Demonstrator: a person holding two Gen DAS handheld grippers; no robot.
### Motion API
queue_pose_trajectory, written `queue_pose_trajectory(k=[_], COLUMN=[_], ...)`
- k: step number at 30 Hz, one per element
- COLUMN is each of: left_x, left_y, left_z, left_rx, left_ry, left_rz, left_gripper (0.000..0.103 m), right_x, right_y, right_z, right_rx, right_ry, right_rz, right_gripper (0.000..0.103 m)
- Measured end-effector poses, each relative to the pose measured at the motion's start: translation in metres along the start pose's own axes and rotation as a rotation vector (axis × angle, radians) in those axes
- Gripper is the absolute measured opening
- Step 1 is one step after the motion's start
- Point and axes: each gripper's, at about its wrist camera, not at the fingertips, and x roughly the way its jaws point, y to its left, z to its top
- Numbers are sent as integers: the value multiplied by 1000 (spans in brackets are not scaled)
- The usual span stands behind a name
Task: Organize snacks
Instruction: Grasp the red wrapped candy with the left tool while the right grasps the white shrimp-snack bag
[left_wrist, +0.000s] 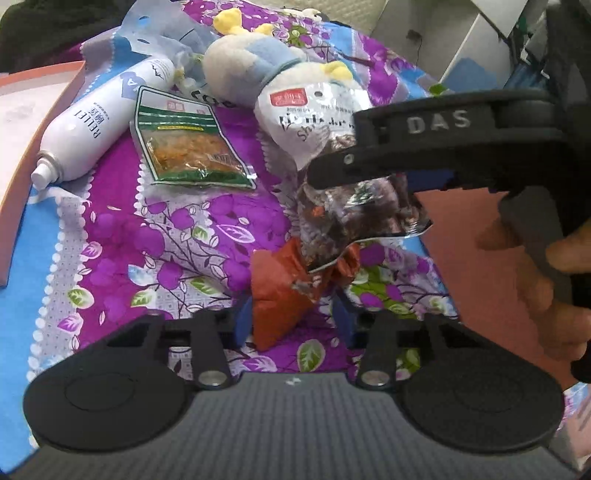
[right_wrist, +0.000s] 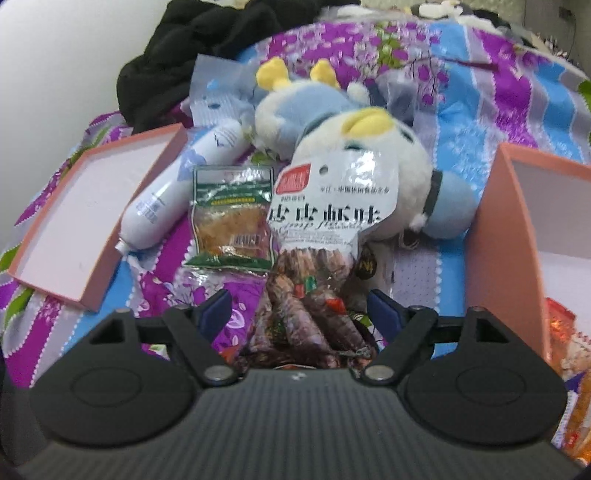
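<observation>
A shrimp-snack bag, white on top with dark sticks below, lies between my right gripper's blue fingertips, which stand apart around its lower end. In the left wrist view the same bag shows under the right gripper's black body. My left gripper is open around an orange-red snack packet. A green-edged packet of yellow snack lies flat on the purple floral cloth; it also shows in the right wrist view.
A white spray bottle lies left of the green packet. A blue-and-white plush toy lies behind the snacks. An open pink box lid sits left; a pink box stands right with orange snack packets in it.
</observation>
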Motion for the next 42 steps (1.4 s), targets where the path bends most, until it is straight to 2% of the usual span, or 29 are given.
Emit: queue_pose_trajectory(k=[1, 2, 4, 6, 10, 13, 21, 27, 30, 34, 35, 37, 39, 42], left_x=[0, 0, -2, -7, -24, -42, -102, -142, -156, -161, -163, -164, -168, -174], left_y=[0, 1, 2, 1, -2, 0, 15, 37, 43, 42, 41, 40, 38, 36], left_z=[-1, -2, -5, -8, -17, -30, -74, -107, -121, -130, -135, -137, -137, -132], left_rx=[1, -2, -8, -11, -12, -30, -145, -300, -357, -368, -366, -359, -345, -293], left_ry=[-6, -12, -19, -23, -31, -36, -49, -52, -50, -34, -29, -12, -6, -11], left_rz=[1, -1, -5, -4, 10, 32, 111, 196, 199, 190, 182, 181, 177, 190], left_gripper=[42, 40, 39, 39, 39, 38, 38, 39, 39, 40, 42, 54, 72, 77], right_x=[2, 3, 2, -4, -21, -36, -71, -95, -105, -115, -116, -115, -116, -120], right_y=[0, 0, -1, 0, 6, 7, 13, 23, 34, 46, 48, 49, 50, 49], right_z=[-1, -1, -2, -4, -9, -18, -47, -77, -98, -127, -133, -142, -149, -155], right_rx=[1, 2, 13, 4, -38, -48, -45, -56, -63, -70, -67, -62, -64, -42], right_ry=[3, 4, 1, -8, -35, -51, -76, -77, -65, -49, -44, -33, -29, -33], right_rz=[-6, -18, -8, -6, -13, -17, 5, 51, 82, 102, 108, 97, 57, 50], right_gripper=[78, 71, 68, 53, 47, 37, 28, 26, 23, 19, 19, 19, 21, 23])
